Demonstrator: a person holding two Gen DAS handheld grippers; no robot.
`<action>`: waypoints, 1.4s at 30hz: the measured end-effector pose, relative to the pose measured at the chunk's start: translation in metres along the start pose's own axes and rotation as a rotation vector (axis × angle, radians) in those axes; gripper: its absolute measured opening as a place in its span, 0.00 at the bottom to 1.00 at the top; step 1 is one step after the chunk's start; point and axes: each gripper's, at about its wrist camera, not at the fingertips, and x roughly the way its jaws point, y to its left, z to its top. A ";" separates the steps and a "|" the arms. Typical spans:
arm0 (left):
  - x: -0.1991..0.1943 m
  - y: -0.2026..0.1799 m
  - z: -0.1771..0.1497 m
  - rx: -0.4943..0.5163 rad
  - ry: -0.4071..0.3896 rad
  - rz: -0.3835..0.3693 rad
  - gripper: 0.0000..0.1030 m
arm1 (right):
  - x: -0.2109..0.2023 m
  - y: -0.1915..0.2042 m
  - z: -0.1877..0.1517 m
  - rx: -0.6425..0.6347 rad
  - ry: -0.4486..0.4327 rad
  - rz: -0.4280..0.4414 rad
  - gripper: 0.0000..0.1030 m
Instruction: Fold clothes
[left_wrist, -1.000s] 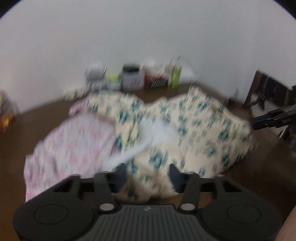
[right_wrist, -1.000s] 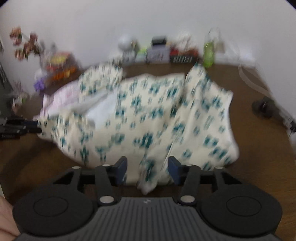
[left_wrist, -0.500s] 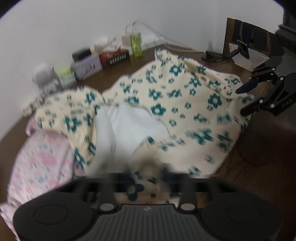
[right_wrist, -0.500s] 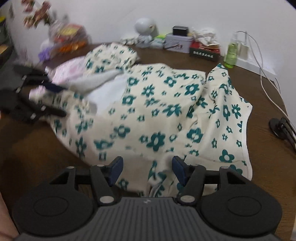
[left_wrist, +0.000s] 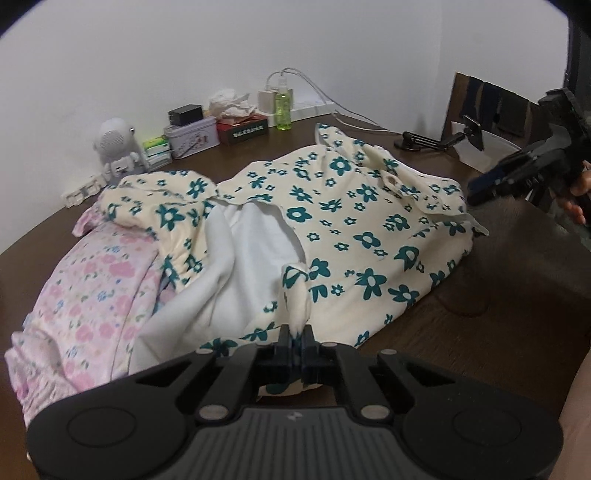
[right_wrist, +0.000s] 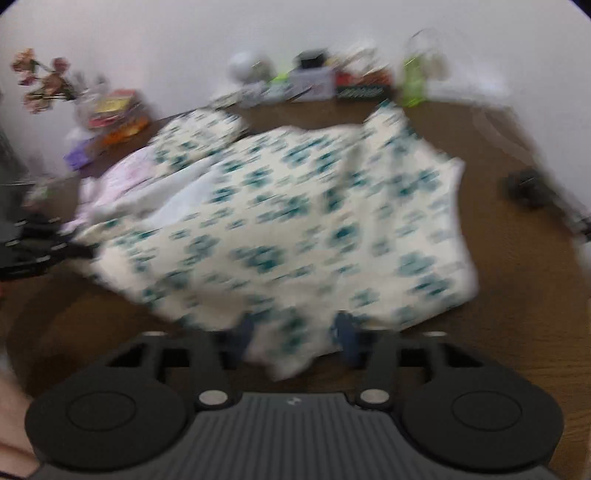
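The cream garment with teal flowers (left_wrist: 351, 229) lay spread and rumpled across the brown counter (left_wrist: 498, 314), its white lining (left_wrist: 251, 258) turned out on the side nearest a pink flowered garment (left_wrist: 92, 295), which it partly overlapped. Neither piece lay in a neat fold.

The left claw (left_wrist: 295, 338) was clenched on a bunched bit of the cream garment's near hem, a twist of cloth standing up between its fingers. The right claw (right_wrist: 295, 332) was spread wide, its fingers either side of a corner of the same garment at the counter's near edge; that view was blurred, so whether the cloth touched the fingers could not be told.

The garment looked soft, light and limp, with a fleecy lining that gave it some bulk. By my judgement it would sag and crease wherever it went unsupported, and a pinch on loose cloth would drag only the top layer. The lining would probably cling to itself rather than slide. Hems, corners and seams seemed the best places to hold, taken two well apart on one edge so the cloth hung taut between them. The left claw's hold on a gathered wad looked secure but likely to leave the hem bunched.
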 end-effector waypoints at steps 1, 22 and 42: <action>0.000 0.000 -0.002 -0.010 0.000 0.000 0.04 | -0.001 -0.008 0.002 0.015 -0.009 -0.046 0.54; -0.031 0.007 0.008 -0.067 -0.083 0.107 0.03 | -0.040 -0.065 0.005 0.207 -0.160 0.088 0.04; -0.146 0.087 0.155 -0.166 -0.485 0.438 0.03 | -0.157 -0.005 0.147 0.025 -0.605 0.153 0.04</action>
